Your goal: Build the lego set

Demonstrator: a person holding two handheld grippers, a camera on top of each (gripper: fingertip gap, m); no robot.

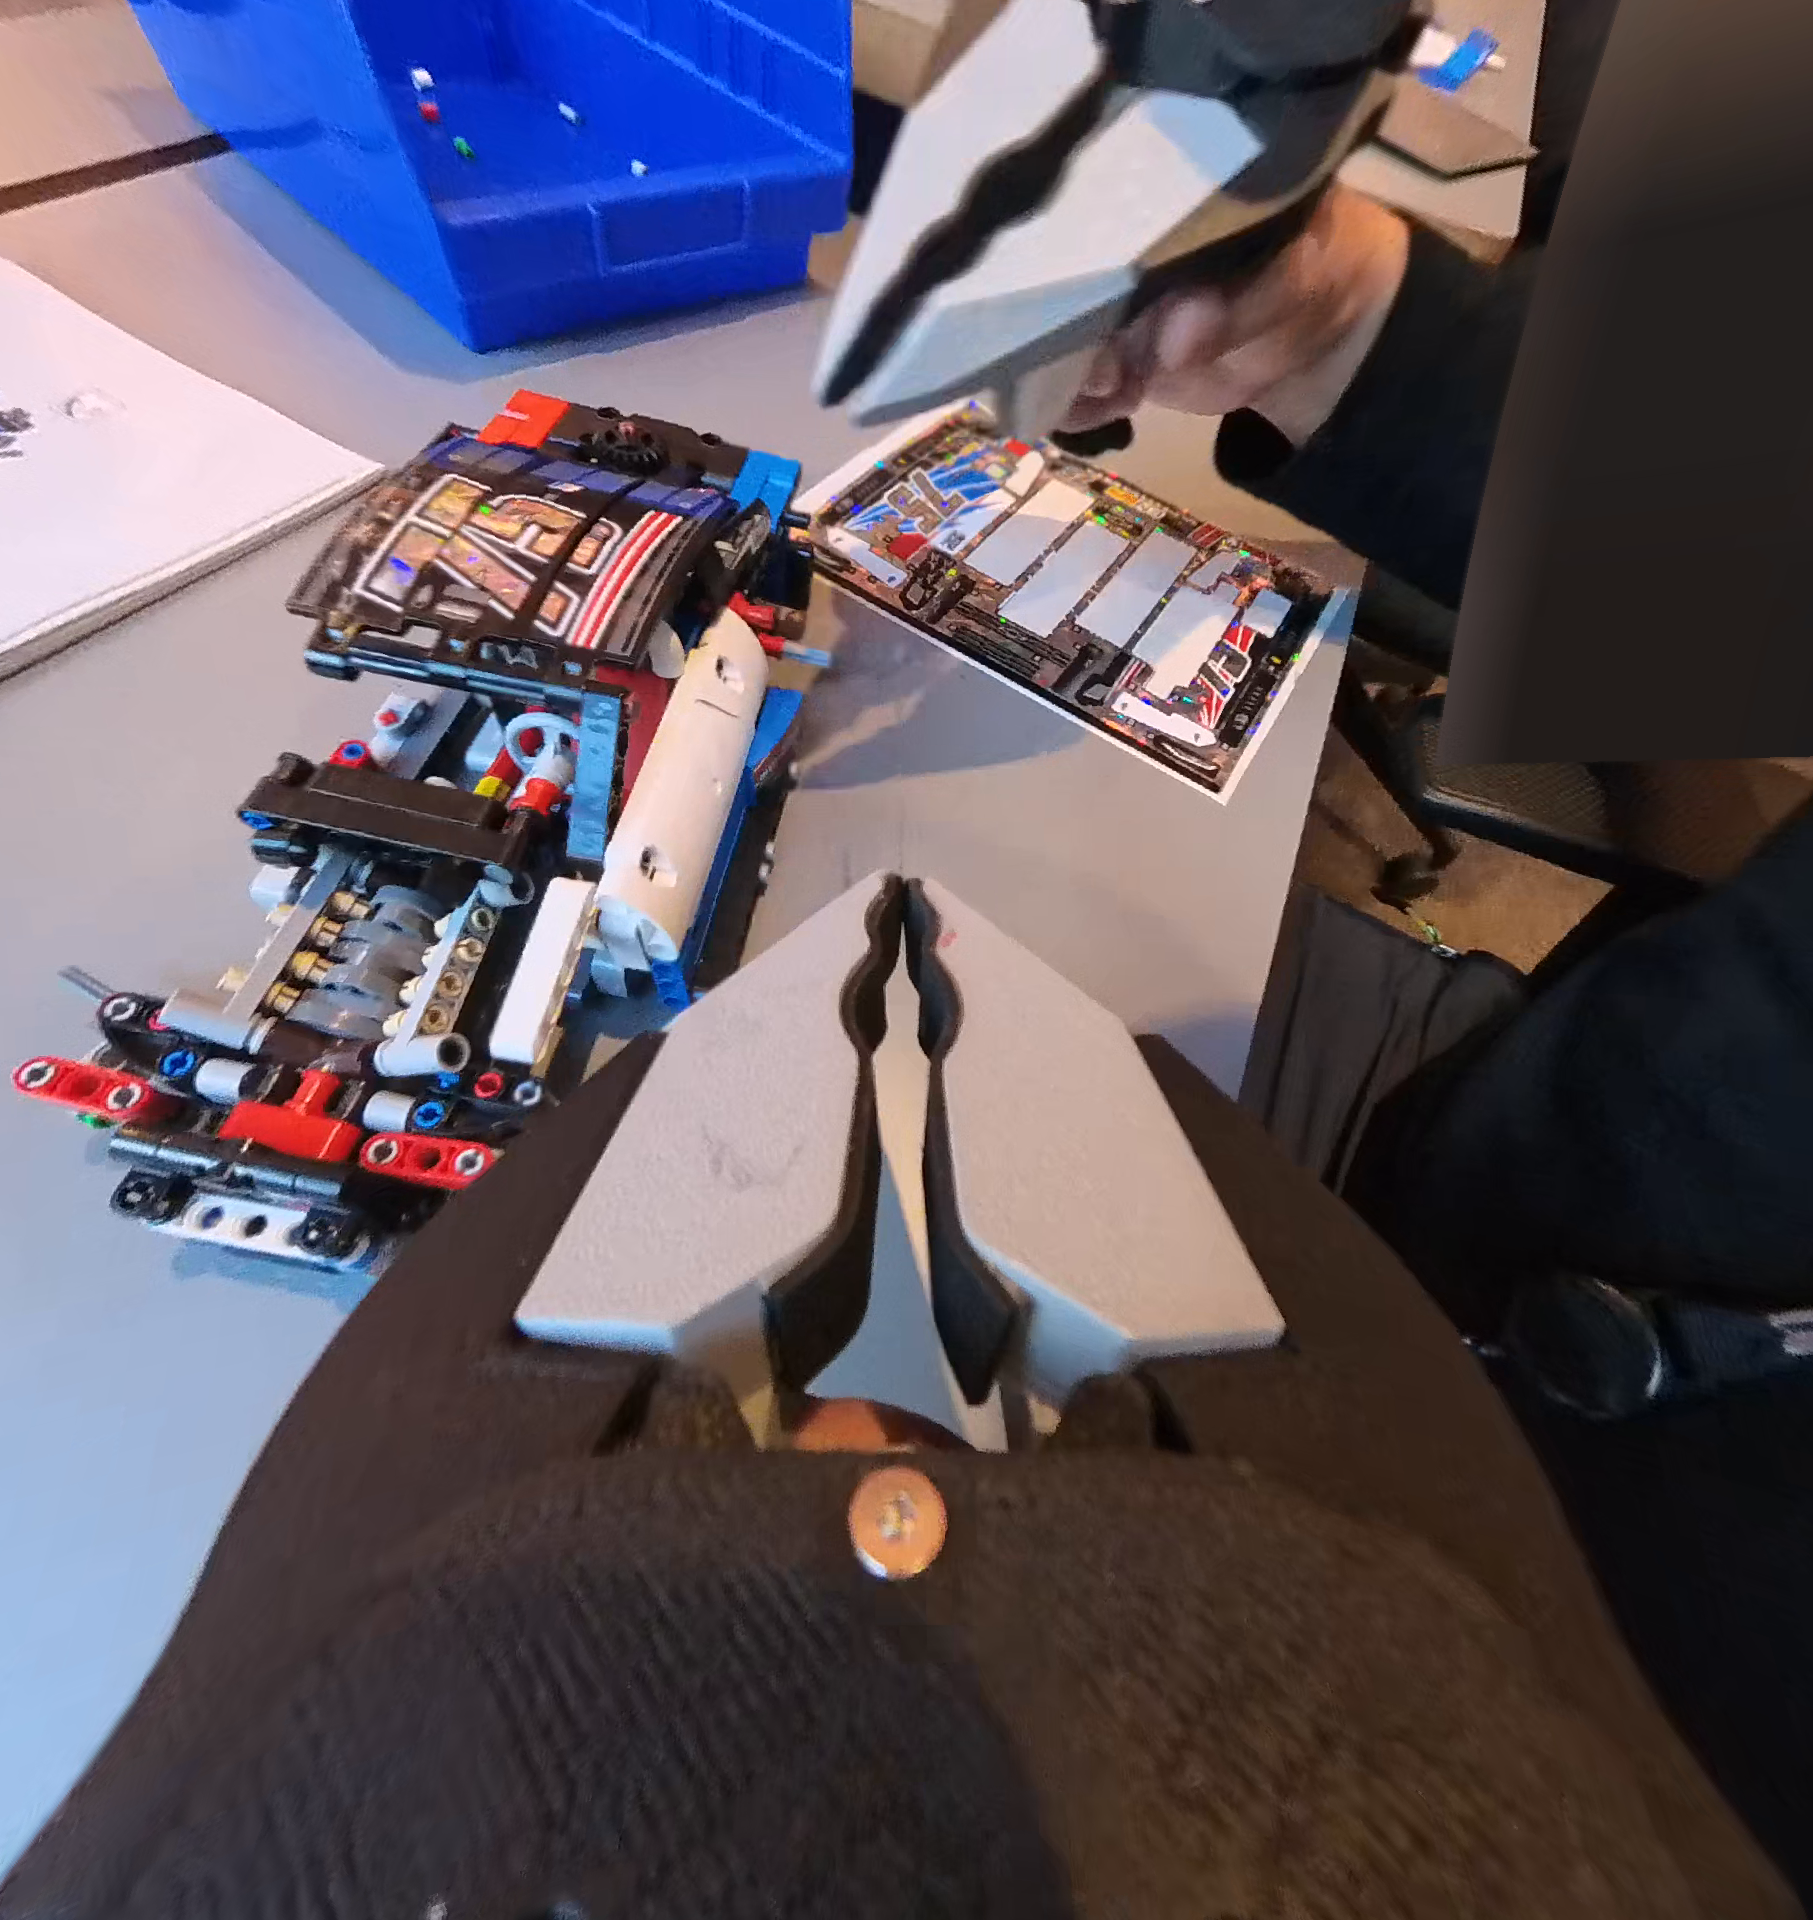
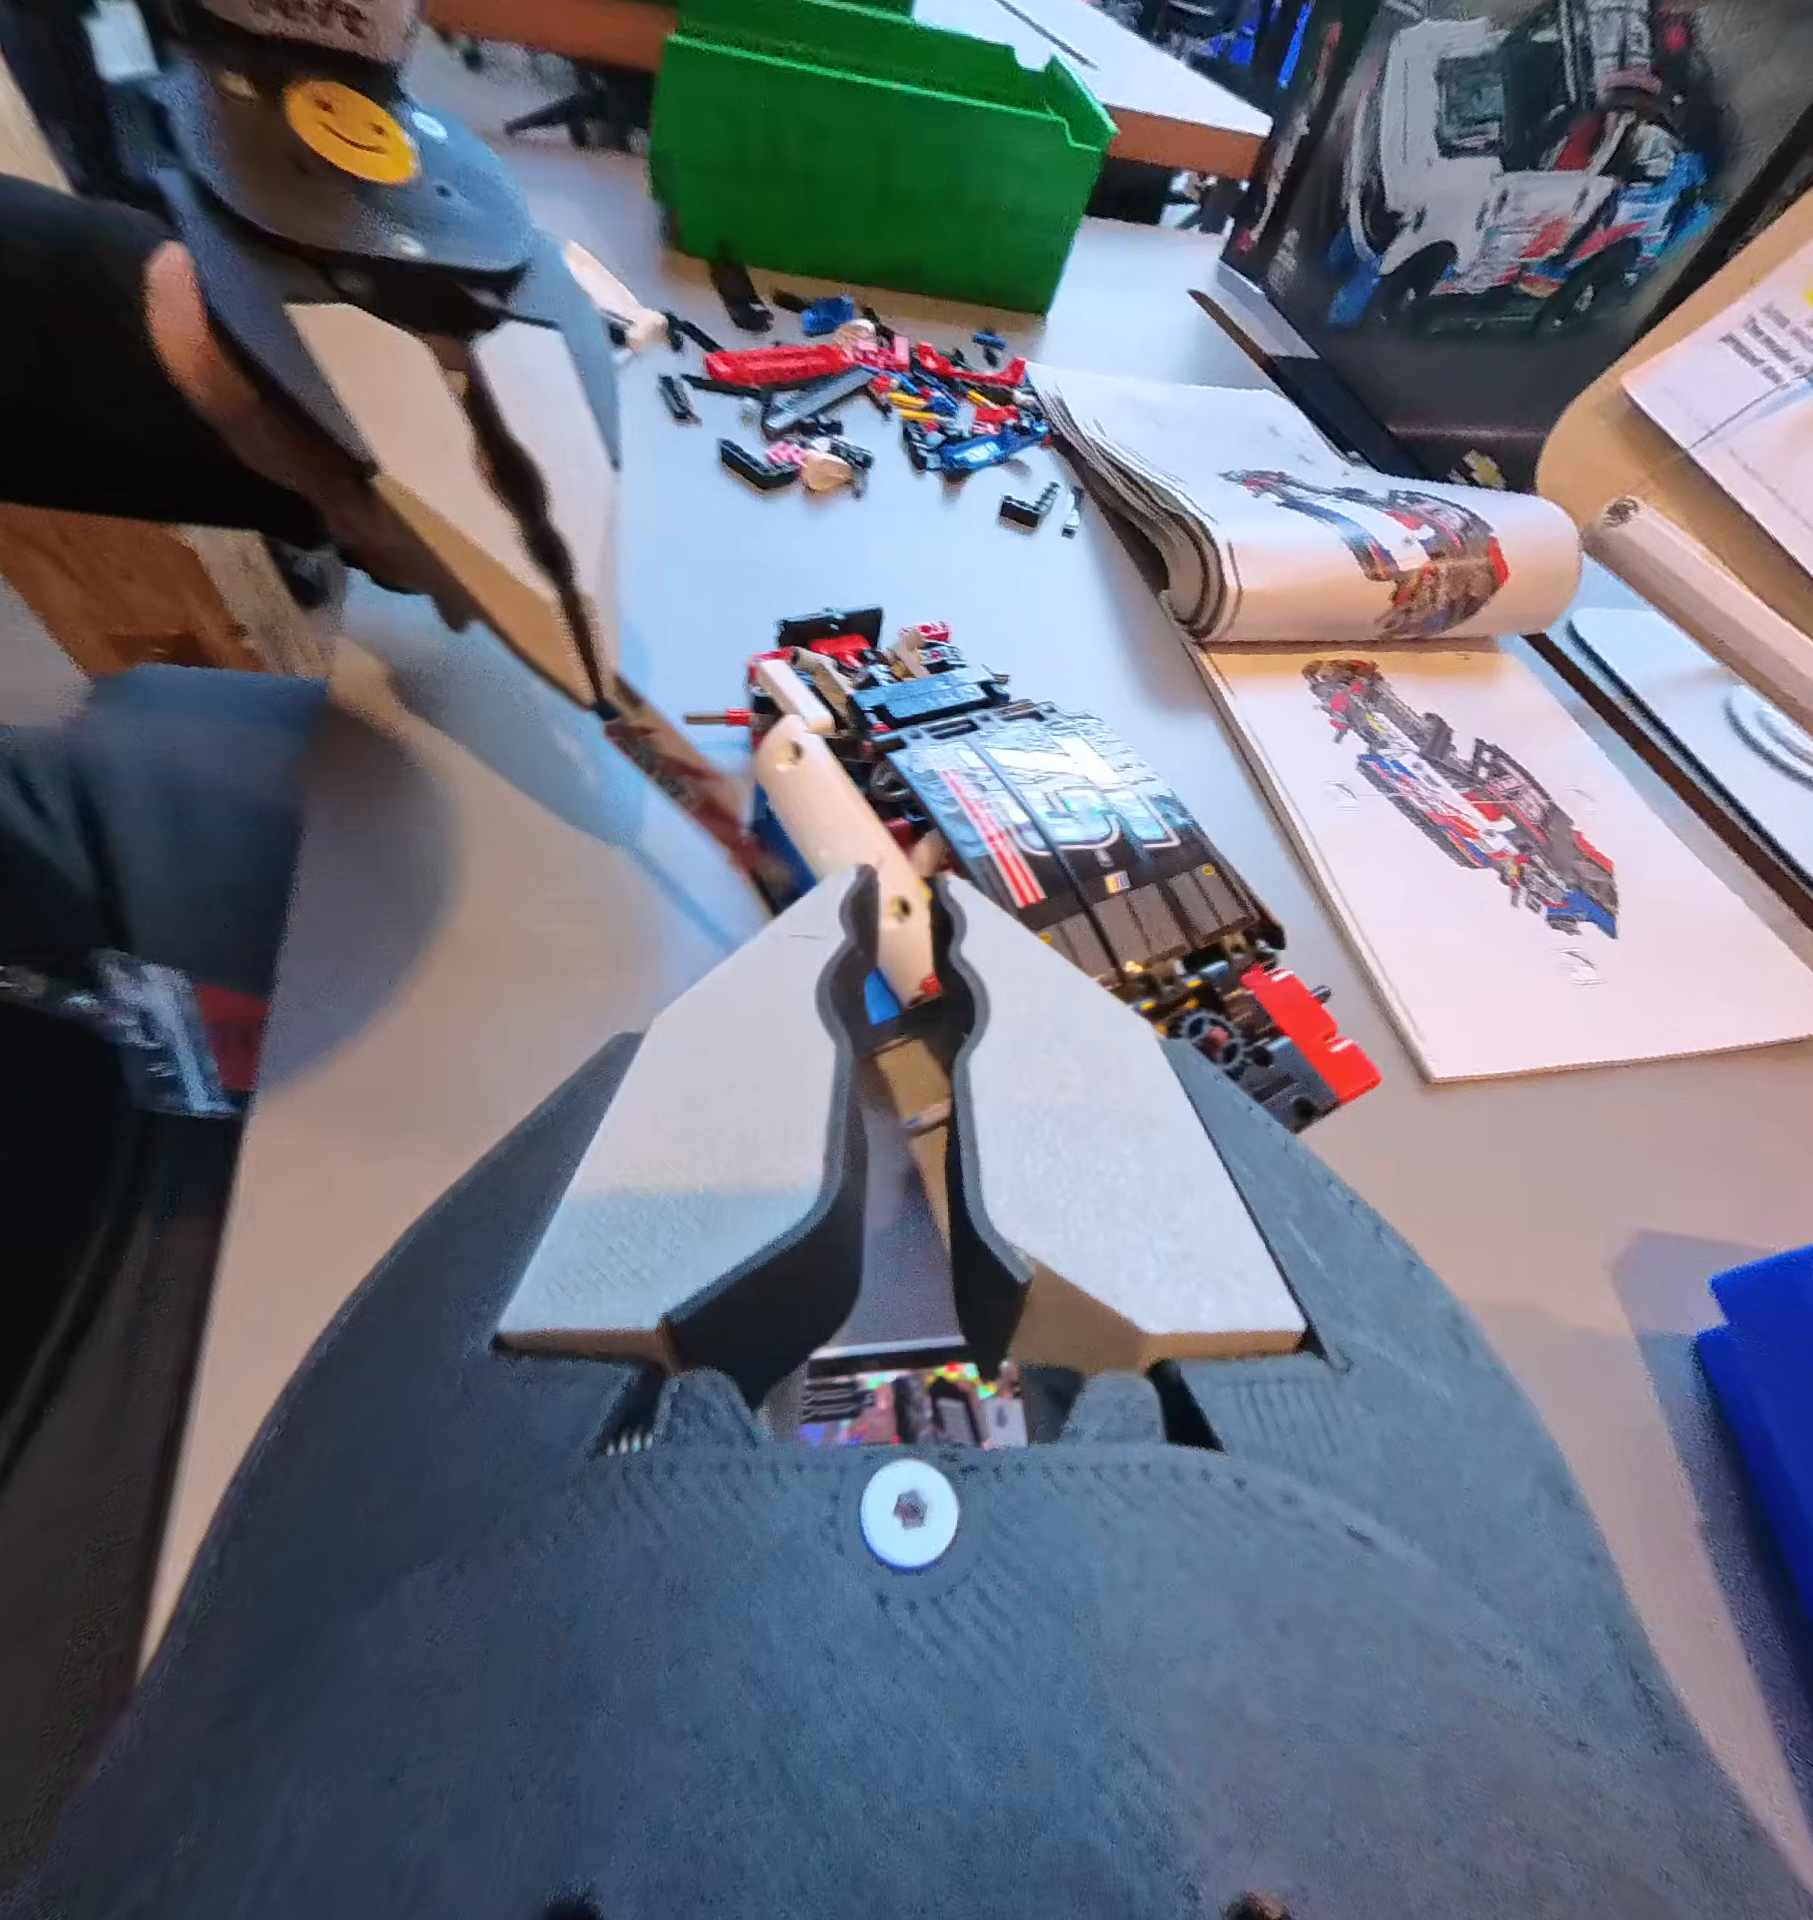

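The half-built car [image 1: 466, 790] lies on the grey table [image 1: 102, 1455], chassis open at its nose, dark stickered roof panel hinged up at its tail; the sticker sheet [image 1: 1078, 613] lies just beside the car's tail, one corner overhanging the table edge; the open instruction book [image 2: 1484, 831] is on the car's far side, the loose pile of pieces [image 2: 881, 405] well beyond its nose, near the green bin [image 2: 860, 156]. The chief risk, I'd judge, is that sheet: a careless brush near the car's tail could slide it off the edge. The left gripper [image 1: 902, 894] hovers beside the car's white flank, tongs pinched together at the tips with nothing between them that I can make out. The right gripper [image 2: 900, 914], held in a hand [image 1: 1245, 312], hangs tilted downward above the sheet, tongs slightly parted and empty, pointed along the car's white side panel; both blur a little, so a hasty descent could knock the raised roof panel.
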